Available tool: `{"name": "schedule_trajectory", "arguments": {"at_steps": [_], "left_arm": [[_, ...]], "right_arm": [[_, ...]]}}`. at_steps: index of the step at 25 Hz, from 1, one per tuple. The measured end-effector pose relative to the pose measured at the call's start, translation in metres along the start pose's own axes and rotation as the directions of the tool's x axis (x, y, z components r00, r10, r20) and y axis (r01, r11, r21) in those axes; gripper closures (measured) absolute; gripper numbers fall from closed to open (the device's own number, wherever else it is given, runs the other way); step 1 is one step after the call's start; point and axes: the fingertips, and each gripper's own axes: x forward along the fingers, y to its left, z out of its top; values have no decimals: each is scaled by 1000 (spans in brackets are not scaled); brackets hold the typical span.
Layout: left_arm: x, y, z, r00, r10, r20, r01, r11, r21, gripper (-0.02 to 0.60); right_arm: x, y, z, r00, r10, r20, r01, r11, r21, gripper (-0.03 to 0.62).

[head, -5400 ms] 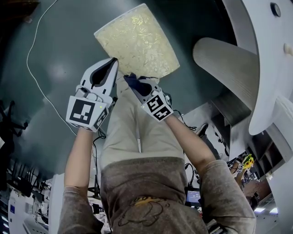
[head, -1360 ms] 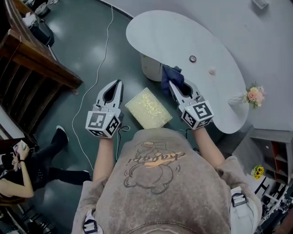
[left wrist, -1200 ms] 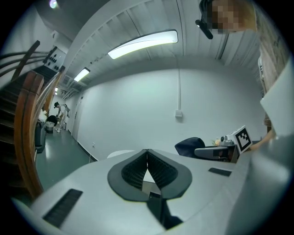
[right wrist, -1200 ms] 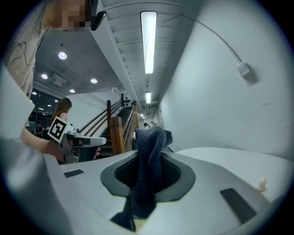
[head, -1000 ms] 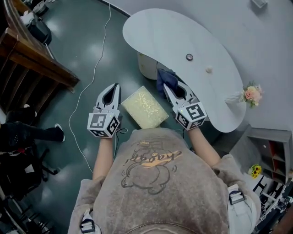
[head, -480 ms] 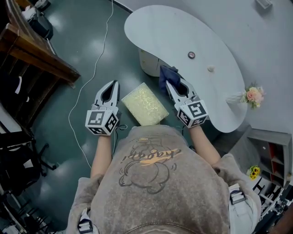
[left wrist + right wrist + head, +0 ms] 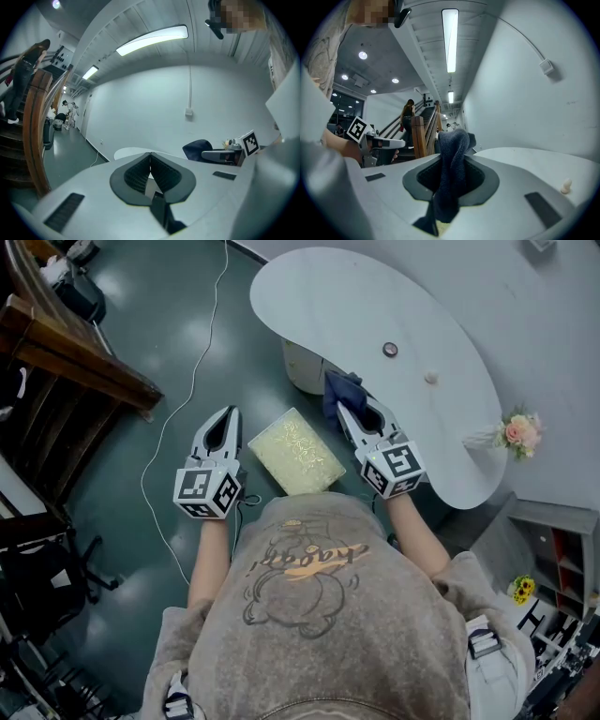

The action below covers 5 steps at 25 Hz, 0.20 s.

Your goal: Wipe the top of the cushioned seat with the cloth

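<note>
Whereas some seconds ago the pale yellow cushioned seat (image 7: pixel 292 454) filled the upper head view with both grippers close at its near edge, it now shows small and well below, on the dark floor (image 7: pixel 141 456) between the two raised grippers; in the last second or so the pose has hardly altered. Cloth (image 7: pixel 340 390): dark blue, clamped in the right gripper (image 7: pixel 352 414), bunched upward past the jaw tips with a tail hanging down behind; clear of the seat, level with the near edge of the white curved worktop (image 7: pixel 412 334). Left gripper (image 7: pixel 228 415): jaws together, nothing held, out to the seat's left. Judgement: no wiping is in hand at this moment; the person stands upright with the cloth lifted away, so the pass is either finished or paused, and any further stroke would need the right gripper brought down to the cushion top again. Surroundings: a wooden stair rail (image 7: pixel 84 362) at far left, a light cable (image 7: pixel 200 343) trailing over the floor, a small bunch of flowers (image 7: pixel 518 431) beyond the worktop's right end. Writing: the gripper cubes carry black-and-white square markers, no letters; the person's sweatshirt (image 7: pixel 309 615) bears a cartoon bear outline and one cursive word, too warped to read with confidence. No brand or label legible elsewhere.
</note>
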Motion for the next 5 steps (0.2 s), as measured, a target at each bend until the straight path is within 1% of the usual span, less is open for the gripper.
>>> {"name": "schedule_trajectory", "arguments": {"at_steps": [5], "left_arm": [[3,-1,0,1000,-1,7,1,1000,-2,563]], "right_arm": [[2,1,-2,1000,10,-4,-10,1000,-5,507]]}}
